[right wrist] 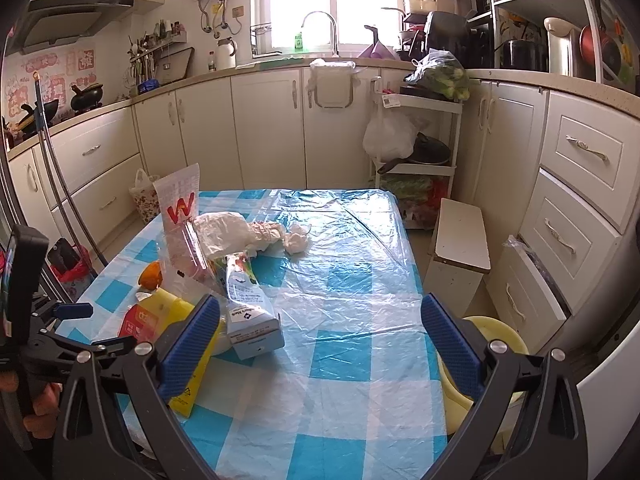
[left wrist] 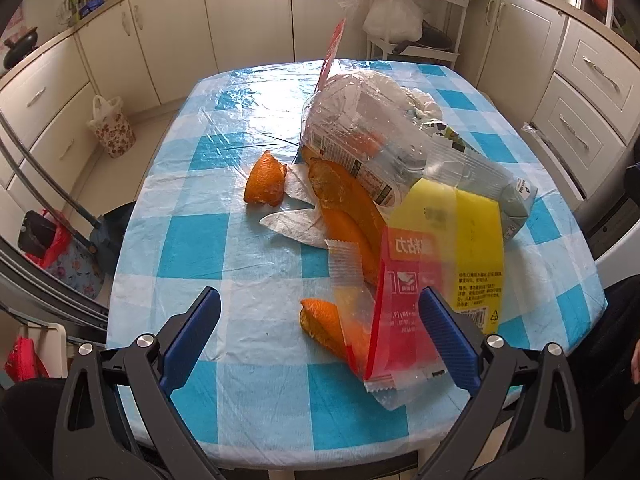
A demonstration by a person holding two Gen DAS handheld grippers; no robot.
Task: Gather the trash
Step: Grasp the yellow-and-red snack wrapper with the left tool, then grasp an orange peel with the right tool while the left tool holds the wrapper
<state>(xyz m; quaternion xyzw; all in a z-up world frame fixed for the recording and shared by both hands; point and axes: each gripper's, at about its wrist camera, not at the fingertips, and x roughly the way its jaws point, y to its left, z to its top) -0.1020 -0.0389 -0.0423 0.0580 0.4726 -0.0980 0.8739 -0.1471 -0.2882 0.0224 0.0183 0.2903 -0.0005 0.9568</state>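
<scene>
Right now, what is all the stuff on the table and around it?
orange peels: three or more, orange, left of the pile.
paper napkin: one, white, under the peels.
red and yellow wrapper: one, near edge.
clear bag: one, see-through, stuffed, mid-table.
grey box: one, lying beside the pile.
crumpled tissue: one, white, far side.
tablecloth: one, blue and white checks under clear plastic.
yellow bin: one, beside the table.
left gripper: jaws open.
right gripper: jaws open.

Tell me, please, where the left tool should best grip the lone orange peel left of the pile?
Probably the raised upper edge of the orange peel, approached from above and the near side: it stands curled up off the tablecloth, clear of the paper napkin.
</scene>
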